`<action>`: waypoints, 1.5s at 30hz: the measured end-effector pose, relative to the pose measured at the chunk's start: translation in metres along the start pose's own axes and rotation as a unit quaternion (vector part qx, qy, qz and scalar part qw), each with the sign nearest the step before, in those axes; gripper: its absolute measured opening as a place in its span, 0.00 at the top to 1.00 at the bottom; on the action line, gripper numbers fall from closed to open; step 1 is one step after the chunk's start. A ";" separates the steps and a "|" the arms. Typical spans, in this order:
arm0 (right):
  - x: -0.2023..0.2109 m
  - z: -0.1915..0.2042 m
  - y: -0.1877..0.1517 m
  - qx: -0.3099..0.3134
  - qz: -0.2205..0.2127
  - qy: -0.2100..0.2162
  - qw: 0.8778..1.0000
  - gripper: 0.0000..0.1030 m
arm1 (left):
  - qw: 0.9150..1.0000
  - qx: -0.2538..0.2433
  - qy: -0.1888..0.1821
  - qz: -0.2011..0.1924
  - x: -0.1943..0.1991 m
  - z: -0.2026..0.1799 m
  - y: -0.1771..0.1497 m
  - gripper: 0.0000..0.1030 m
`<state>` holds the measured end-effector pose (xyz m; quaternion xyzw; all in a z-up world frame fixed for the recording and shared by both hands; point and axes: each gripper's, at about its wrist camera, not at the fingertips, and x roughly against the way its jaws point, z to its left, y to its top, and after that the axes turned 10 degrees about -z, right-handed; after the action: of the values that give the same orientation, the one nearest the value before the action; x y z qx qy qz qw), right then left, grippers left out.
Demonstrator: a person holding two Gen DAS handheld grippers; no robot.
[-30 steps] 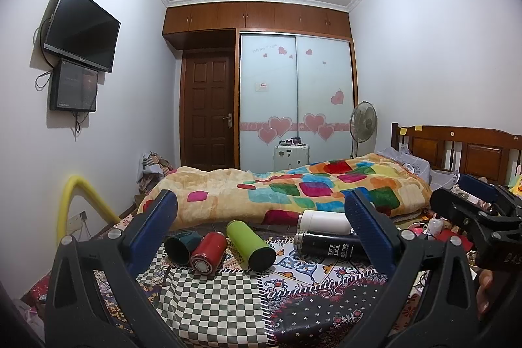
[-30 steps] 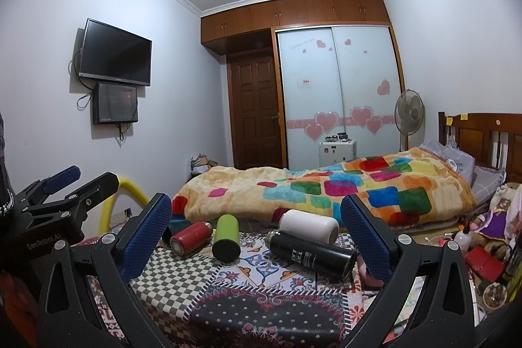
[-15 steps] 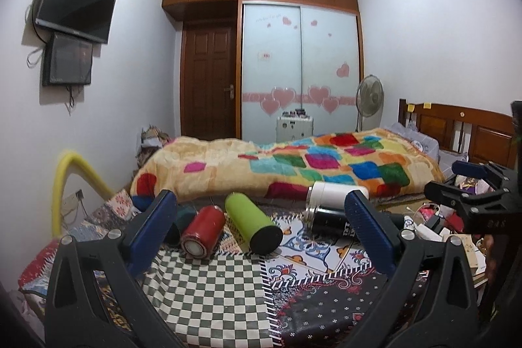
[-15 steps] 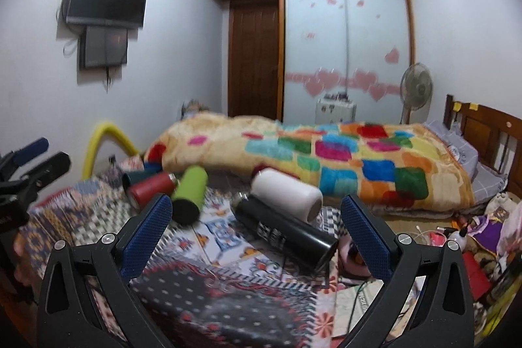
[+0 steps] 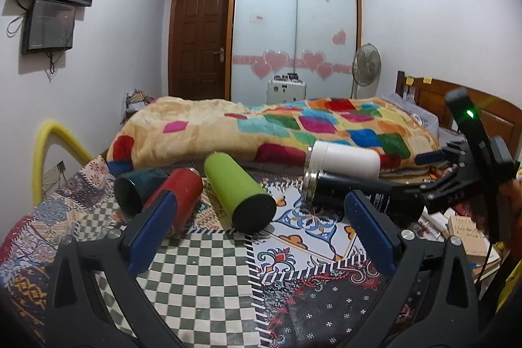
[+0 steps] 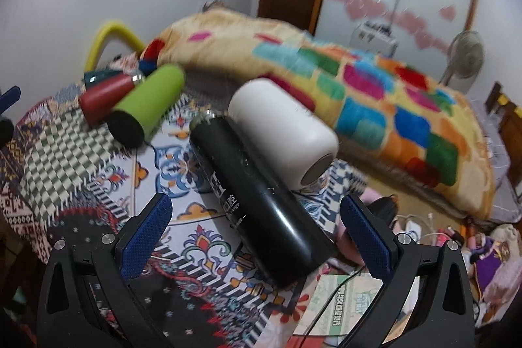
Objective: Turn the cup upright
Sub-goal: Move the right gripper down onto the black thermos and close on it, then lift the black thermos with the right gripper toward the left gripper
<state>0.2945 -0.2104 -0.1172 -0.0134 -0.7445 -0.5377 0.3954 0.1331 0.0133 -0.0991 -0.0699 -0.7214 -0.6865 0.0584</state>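
Several cups lie on their sides on a patchwork cloth. From left: a dark teal cup, a red cup, a green cup, a black flask and a white cup. My left gripper is open and empty, just short of the red and green cups. My right gripper is open, with the black flask's near end between its fingers, untouched. The white cup lies behind the flask. The green cup and red cup are at the left.
A bed with a colourful quilt runs behind the cups. The right gripper's body shows at the left view's right edge. Papers, cables and clutter lie right of the cloth. A yellow tube stands at the left.
Both grippers have moved forward and tilted down toward the cups. The right gripper has closed in on the black flask, which now lies between its open fingers.
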 end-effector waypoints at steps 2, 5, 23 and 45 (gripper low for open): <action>-0.015 -0.003 0.004 0.005 0.029 0.021 0.999 0.01 | 1.000 -0.002 -0.003 0.007 -0.005 -0.003 -0.005 0.00; -0.037 -0.004 0.007 0.014 0.075 0.047 0.996 0.02 | 1.000 -0.005 -0.009 0.016 -0.013 -0.006 -0.014 0.00; -0.092 0.010 0.010 0.048 0.206 0.089 0.973 0.31 | 0.999 0.011 -0.005 0.046 -0.034 0.005 -0.038 0.00; -0.048 0.056 -0.003 0.054 0.176 0.079 0.980 0.40 | 0.999 0.021 0.022 0.045 -0.023 0.020 -0.033 0.00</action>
<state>0.2944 -0.1469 -0.1546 -0.0803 -0.7252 -0.4183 0.5410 0.1497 0.0311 -0.1363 -0.0860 -0.7305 -0.6691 0.1063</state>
